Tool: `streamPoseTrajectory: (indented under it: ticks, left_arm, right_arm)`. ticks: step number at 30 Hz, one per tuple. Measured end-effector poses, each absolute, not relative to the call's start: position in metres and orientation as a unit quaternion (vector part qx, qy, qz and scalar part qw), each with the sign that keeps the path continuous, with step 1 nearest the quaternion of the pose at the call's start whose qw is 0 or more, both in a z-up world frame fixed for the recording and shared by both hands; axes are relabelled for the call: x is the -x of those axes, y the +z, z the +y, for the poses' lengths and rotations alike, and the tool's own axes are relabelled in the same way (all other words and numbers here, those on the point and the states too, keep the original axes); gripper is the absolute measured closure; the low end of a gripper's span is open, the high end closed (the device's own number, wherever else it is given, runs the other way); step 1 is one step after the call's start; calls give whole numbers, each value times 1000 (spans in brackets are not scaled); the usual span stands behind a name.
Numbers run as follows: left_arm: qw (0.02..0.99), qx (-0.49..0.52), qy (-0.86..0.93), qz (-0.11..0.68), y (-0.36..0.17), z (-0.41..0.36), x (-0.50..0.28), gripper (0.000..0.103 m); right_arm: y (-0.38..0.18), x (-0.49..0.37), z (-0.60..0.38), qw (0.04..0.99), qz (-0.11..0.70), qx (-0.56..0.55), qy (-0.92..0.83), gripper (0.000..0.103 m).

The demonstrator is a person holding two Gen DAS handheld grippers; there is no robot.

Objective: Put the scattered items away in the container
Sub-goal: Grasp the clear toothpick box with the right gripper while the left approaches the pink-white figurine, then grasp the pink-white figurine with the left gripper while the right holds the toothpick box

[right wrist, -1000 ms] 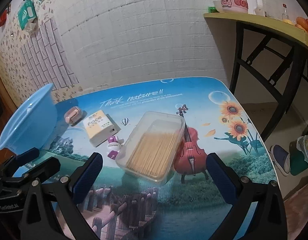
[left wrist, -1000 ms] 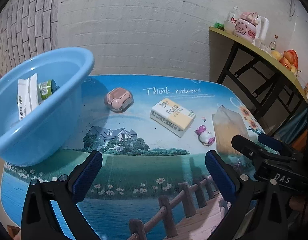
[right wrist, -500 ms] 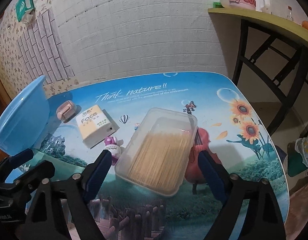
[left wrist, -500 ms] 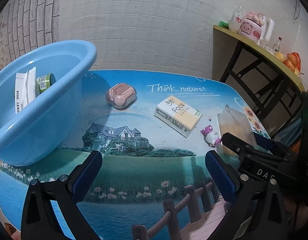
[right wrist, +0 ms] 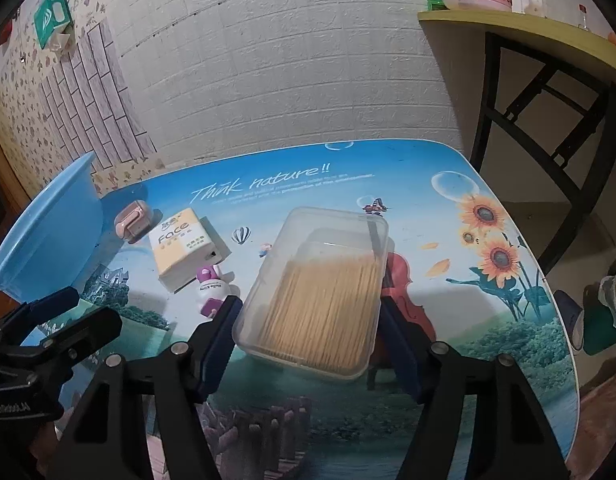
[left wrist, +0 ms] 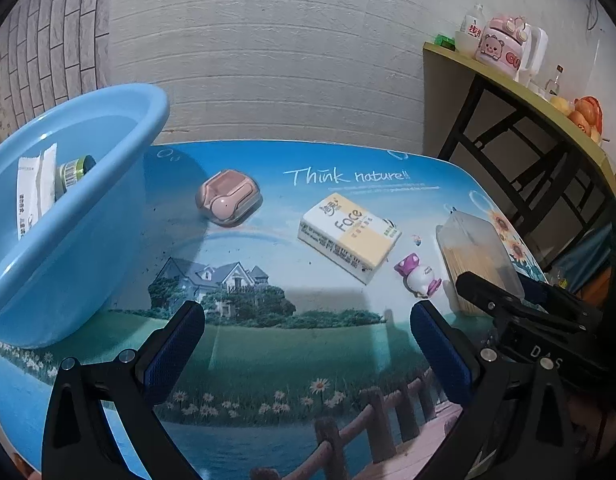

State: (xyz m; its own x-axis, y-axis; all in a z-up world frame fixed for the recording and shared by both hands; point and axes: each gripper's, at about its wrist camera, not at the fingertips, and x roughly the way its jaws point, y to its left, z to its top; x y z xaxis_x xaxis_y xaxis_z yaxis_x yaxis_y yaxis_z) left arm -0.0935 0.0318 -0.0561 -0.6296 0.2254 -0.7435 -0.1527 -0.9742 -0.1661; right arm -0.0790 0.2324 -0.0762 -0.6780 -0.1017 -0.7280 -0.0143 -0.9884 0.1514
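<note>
The right gripper [right wrist: 308, 334] pointed down and forward at a clear lidded plastic box of toothpicks [right wrist: 320, 292], which lay flat on the picture-printed tabletop [right wrist: 488, 340] directly ahead of it, its near end already between the two blue-padded fingers. The jaws were closing, one pad close against each long side of the box; whether they pressed on it yet could not be told, so this looked like the closing stage of a grasp rather than a firm hold. The box's long axis ran away from the gripper, leaning slightly to the right, roughly in line with the fingers, so the jaws spanned its short width. Just left of the left finger stood a small purple and white toy figure [right wrist: 211, 290], nearly touching it, and in my judgement at risk of being nudged. Further ahead and left lay a yellow and white pack of Face tissues [right wrist: 183, 248], then a pink earbud case [right wrist: 132, 220], and beyond those, far to the left, the blue plastic basin [right wrist: 47, 240] that serves as the container. The left gripper [left wrist: 308, 356] hung with its jaws wide apart and nothing between them, aimed at bare tabletop; the tissue pack sat ahead and slightly to its right, the earbud case ahead and to the left. The basin sat close to its left and already held a white packet [left wrist: 31, 188] and a small green-lidded jar [left wrist: 73, 170]. The right gripper was plainly the nearer one to the toothpick box, while the left was nearer the basin
</note>
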Motion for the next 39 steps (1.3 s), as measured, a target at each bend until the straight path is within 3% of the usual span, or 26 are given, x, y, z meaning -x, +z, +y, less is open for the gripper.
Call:
streamPoseTrajectory:
  ticks: [15,25,27,31,39]
  left_arm:
    - [109,443,886,-83,-65,65,103,0]
    - [29,440,882,-165,-70,88,104,3]
    - [20,436,885,-164,-70,96,101,8]
    - [-29,431,894,-117,-71,115,104,31]
    - [-87,424,897,-91,-73,134,101,32]
  right_arm:
    - [-74,75,255,38,-65,-398,-914,36]
    - [-72,67,275,59,-54,-393,-916,38]
    - [-73,65,280,61,-50,-391,-917,38]
    - [-75,63,288,70,-51,-390,-917,39]
    - [-76,61,298,83,-51,-383,-919,39]
